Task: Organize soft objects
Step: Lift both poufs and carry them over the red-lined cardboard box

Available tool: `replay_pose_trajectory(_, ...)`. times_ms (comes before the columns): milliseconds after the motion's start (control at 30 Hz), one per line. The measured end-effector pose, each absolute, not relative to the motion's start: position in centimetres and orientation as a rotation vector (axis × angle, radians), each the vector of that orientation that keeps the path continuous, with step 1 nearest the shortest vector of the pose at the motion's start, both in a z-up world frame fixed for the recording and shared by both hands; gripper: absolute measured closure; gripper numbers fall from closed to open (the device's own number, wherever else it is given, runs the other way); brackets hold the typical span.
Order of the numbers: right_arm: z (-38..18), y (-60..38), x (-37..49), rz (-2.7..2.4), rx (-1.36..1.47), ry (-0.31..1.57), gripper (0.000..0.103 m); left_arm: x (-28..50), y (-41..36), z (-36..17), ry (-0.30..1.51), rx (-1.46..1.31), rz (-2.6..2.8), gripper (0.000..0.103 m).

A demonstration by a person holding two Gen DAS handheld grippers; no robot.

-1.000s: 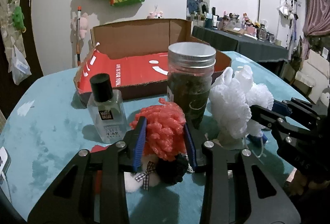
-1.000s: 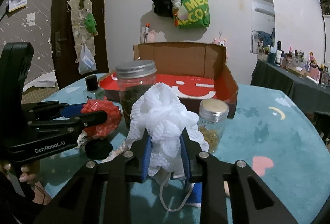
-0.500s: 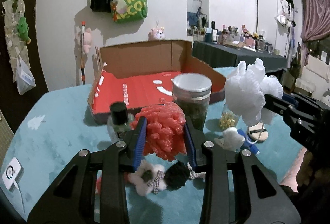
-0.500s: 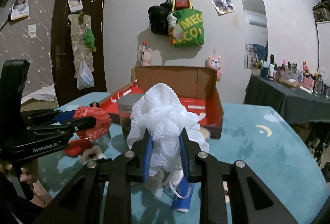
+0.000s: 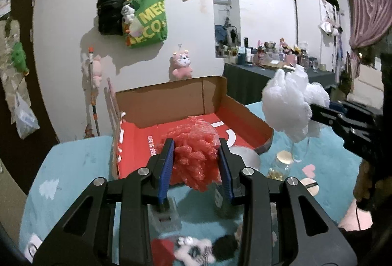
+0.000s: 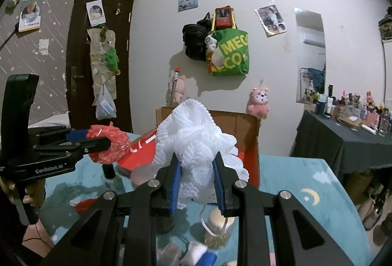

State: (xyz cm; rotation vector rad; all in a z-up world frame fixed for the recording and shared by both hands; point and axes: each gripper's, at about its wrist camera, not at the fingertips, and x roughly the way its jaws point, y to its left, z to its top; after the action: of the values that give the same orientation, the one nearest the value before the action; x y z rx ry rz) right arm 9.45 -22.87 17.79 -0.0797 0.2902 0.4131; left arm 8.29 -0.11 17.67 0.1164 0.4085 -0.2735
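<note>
Red mesh puff (image 5: 193, 155) clamped between blue pads of left tongs (image 5: 195, 168), held in air above near edge of open cardboard box (image 5: 171, 104) with red floor. White mesh puff (image 6: 196, 143) pinched in right tongs (image 6: 196, 182), tongs partly closed on it, cord loop dangling below; also off tabletop (image 5: 80, 158), just right of box. Under tongs on teal tabletop: metal-lidded jar (image 5: 245, 155), gold-lidded jar (image 5: 284, 158), clear bottle (image 6: 109, 173), small plush bits at near edge.
</note>
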Motion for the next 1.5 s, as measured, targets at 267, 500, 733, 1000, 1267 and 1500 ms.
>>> replay_pose_trajectory(267,19.8,-21.9,15.6,0.474,-0.153,0.361,0.077,13.5,-1.0,19.5,0.476,0.187,-0.326,0.070)
replay_pose_trajectory(500,19.6,-19.9,21.9,0.505,-0.228,0.479,0.077,19.3,-1.7,19.9,0.582,0.234,-0.374,0.070)
replay_pose_trajectory(733,18.4,-17.7,30.0,0.493,-0.285,0.613,0.077,27.6,-2.0,18.5,0.697,0.259,-0.376,0.070)
replay_pose_trajectory(1000,14.5,-15.9,40.1,0.422,-0.346,0.797,0.077,37.9,-1.8,13.5,0.848,0.288,-0.375,0.070)
replay_pose_trajectory(1267,10.7,-14.7,45.2,0.389,-0.337,0.931,0.077,43.0,-2.4,10.0,0.917,0.307,-0.365,0.070)
replay_pose_trajectory(1500,9.7,-14.6,46.1,0.385,-0.316,0.963,0.073,43.8,-2.9,8.9,0.904,0.306,-0.361,0.066)
